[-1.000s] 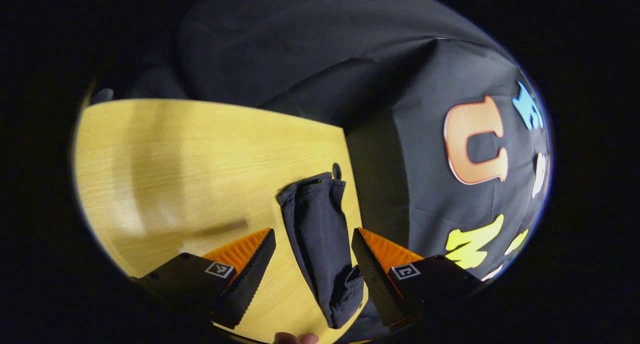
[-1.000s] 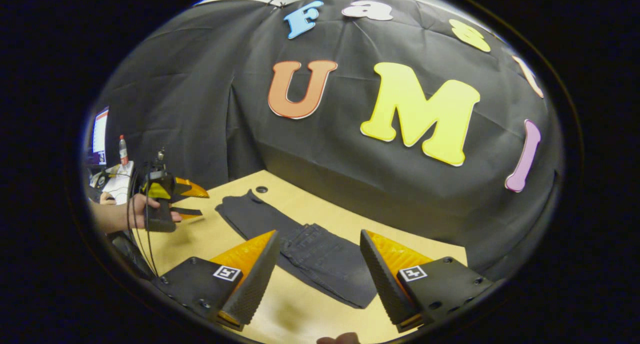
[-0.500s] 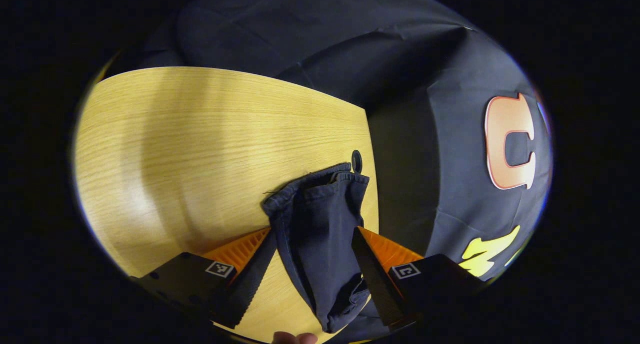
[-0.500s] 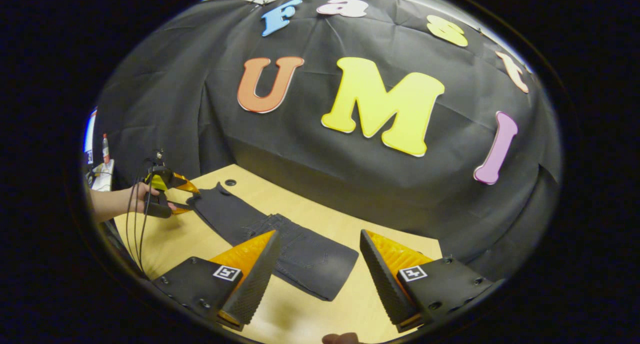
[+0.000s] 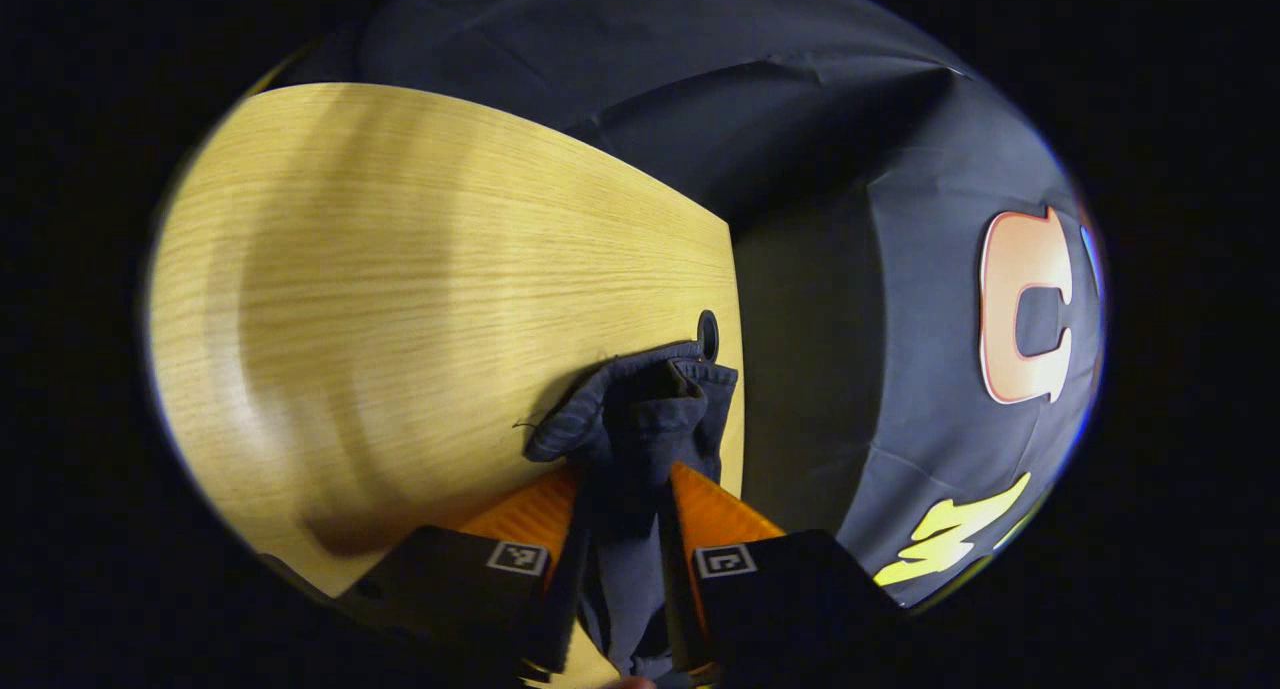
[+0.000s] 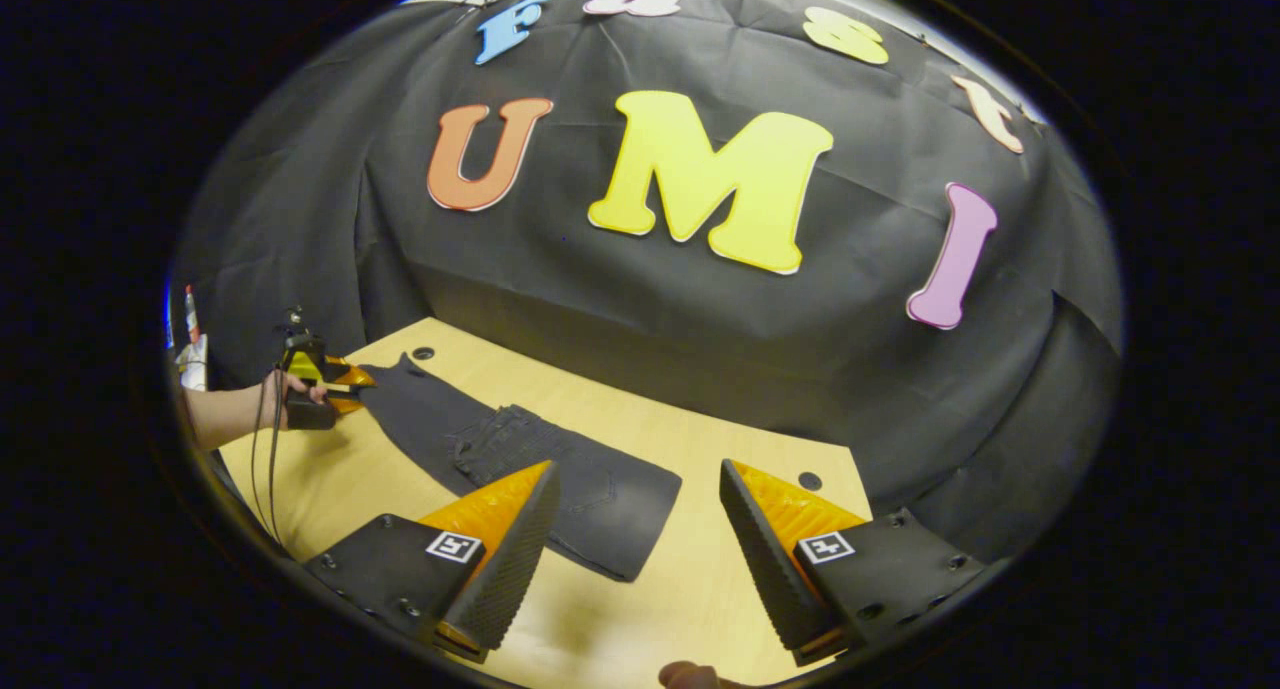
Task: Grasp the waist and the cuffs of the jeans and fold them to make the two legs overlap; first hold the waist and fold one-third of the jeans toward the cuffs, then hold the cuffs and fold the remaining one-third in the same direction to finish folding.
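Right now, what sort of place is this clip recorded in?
Probably a staged recording booth, not a home: black cloth wall draped behind a bare wooden table, dark jeans laid flat on it, and a person's hand working the left gripper at the cuffs.

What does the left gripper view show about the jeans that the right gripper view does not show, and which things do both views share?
Left gripper view: the left gripper seen close, its orange fingers pressing on the bunched cuffs beside a round hole in the table.

Right gripper view: the jeans along their length, folded at the waist end, the open right gripper above them, and a hand holding the left gripper far off.

Both share the jeans, the wooden table, the left gripper and the black cloth wall.
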A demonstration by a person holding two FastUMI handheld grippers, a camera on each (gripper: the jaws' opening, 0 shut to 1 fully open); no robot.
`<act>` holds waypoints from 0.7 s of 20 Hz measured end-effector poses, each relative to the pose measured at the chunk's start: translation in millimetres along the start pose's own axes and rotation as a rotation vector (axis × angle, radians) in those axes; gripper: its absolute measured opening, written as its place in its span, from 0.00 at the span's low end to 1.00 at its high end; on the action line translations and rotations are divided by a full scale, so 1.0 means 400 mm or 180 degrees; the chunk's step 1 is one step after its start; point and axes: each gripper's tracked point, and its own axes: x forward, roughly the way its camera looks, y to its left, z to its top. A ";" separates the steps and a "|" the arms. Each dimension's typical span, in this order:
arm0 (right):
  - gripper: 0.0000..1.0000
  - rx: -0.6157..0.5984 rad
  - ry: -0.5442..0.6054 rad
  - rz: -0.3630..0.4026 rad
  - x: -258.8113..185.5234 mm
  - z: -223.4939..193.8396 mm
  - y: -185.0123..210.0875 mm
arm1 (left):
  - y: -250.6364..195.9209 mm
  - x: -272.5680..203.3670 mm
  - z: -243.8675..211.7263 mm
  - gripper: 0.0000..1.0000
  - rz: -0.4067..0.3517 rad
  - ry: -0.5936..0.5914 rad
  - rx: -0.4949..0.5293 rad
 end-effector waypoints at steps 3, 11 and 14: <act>0.99 0.0077 -0.0009 -0.0083 -0.040 -0.012 -0.032 | -0.032 -0.015 -0.005 0.20 -0.0061 -0.0041 0.0161; 0.99 0.0313 -0.0185 -0.0293 -0.177 -0.031 -0.097 | -0.306 -0.136 -0.098 0.08 -0.0657 -0.0129 0.1079; 0.99 0.0412 -0.0253 -0.0410 -0.237 -0.050 -0.128 | -0.429 -0.183 -0.201 0.08 -0.0863 -0.0092 0.1407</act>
